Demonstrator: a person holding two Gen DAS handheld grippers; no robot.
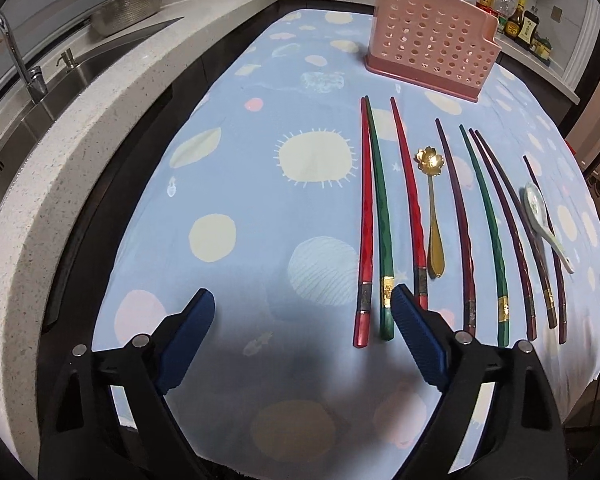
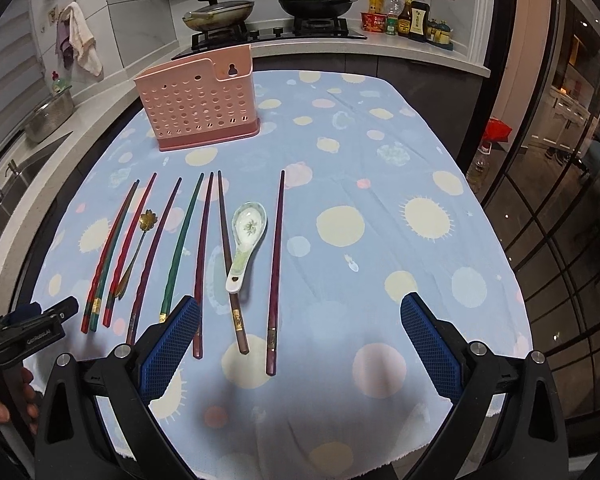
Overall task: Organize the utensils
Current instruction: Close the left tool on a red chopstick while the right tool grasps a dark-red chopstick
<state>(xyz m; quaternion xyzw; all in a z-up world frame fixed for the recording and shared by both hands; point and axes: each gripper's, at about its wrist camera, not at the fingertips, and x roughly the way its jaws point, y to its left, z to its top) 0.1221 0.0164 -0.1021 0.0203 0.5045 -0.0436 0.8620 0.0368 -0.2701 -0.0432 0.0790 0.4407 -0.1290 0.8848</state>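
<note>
**Chopsticks, two spoons, one pink caddy: grip notes**

Biggest thing first: the pink perforated plastic utensil holder [image 2: 198, 106] is standing upright at the far end of the spotted blue tablecloth [image 2: 340, 184], well apart from everything else. It looks light and stiff, so I'm guessing it's going to slide or tip if something gets jammed in at an angle.

Next, the long lacquered chopsticks in red, green and dark purple [image 1: 410, 200] are lying in a rough row in front of it, tips pointing toward the holder. They're thin, rigid and probably slick, so I'd be pinching near the thick banded ends, where there's more to bite on.

The white ceramic soup spoon with a floral print [image 2: 246, 240] is lying among the right-hand chopsticks, touching one. That's the fragile one; the handle seems the safest hold.

Smallest, the gold flower-bowl metal spoon [image 1: 434, 216] is sitting between two chopsticks. Flat and thin, so tricky to lift off cloth.

The left gripper [image 1: 300, 300] is hanging wide open and empty beside the red and green pair. The right gripper [image 2: 300, 312] is also gaping empty above the near ends.
</note>
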